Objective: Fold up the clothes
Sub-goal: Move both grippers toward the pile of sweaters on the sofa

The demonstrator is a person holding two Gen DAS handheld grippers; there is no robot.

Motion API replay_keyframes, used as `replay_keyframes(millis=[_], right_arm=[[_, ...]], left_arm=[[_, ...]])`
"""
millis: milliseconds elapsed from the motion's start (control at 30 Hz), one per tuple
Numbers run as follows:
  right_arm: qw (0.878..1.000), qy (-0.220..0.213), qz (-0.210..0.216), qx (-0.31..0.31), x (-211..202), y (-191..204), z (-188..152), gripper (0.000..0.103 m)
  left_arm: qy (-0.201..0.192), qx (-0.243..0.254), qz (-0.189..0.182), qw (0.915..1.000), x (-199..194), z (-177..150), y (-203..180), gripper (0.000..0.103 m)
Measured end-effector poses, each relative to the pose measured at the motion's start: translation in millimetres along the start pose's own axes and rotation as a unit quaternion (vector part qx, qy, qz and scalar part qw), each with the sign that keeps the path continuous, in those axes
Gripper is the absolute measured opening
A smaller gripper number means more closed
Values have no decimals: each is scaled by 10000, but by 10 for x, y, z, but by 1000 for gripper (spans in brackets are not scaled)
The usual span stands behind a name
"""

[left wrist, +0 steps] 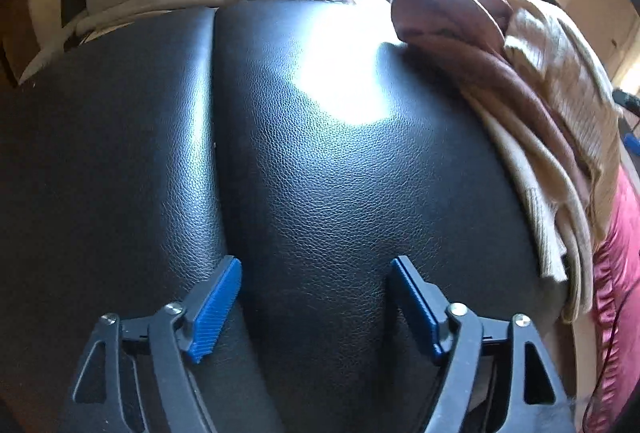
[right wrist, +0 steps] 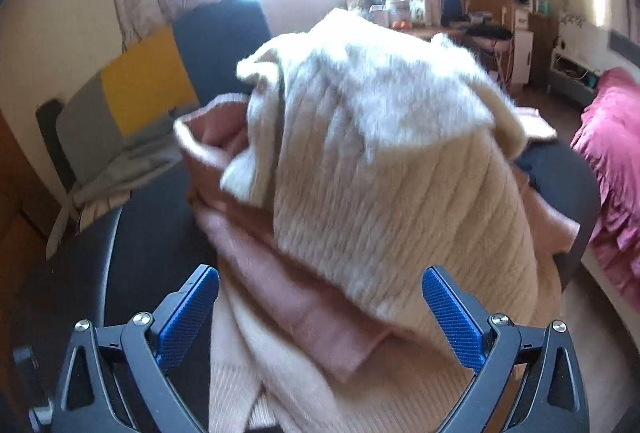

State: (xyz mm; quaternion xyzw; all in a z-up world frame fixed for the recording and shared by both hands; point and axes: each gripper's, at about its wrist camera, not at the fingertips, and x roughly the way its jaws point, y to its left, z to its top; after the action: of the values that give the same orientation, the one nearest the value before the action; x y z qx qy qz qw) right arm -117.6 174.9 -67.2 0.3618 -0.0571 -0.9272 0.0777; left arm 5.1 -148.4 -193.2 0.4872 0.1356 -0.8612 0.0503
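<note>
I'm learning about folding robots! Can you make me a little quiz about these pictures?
1. True or false: the left gripper has cloth between its jaws.
2. What colour is the ribbed knit on top of the clothes pile? A) cream B) green C) black
3. Fill in: the pile lies on a black ______ seat.

Key: 1 false, the jaws stand open over bare seat. 2 A. 3 leather-look.
</note>
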Motion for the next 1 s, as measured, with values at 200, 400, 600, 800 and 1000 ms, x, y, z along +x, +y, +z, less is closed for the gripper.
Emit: replay_keyframes(millis=[200, 400, 600, 800, 1000], right_arm=[[9888, -934, -723, -913, -133, 82, 726, 103], [9941, -299, -769, -707, 611, -127, 1464, 92], [9965, 54, -788, -258, 932, -312, 1431, 54], [9998, -173, -36, 112, 600, -341, 1039, 49], [9908, -491, 869, 918, 98, -422, 208, 86]], left_arm=[[34, 71, -14, 10000, 108, 46, -77, 95], [59, 147, 3, 9999, 152, 75, -142, 102], [98, 208, 5, 9997, 148, 55, -121, 103], [226, -152, -6, 9996, 67, 269, -109, 82], [-268, 591, -1147, 9913, -364, 949, -686, 78]])
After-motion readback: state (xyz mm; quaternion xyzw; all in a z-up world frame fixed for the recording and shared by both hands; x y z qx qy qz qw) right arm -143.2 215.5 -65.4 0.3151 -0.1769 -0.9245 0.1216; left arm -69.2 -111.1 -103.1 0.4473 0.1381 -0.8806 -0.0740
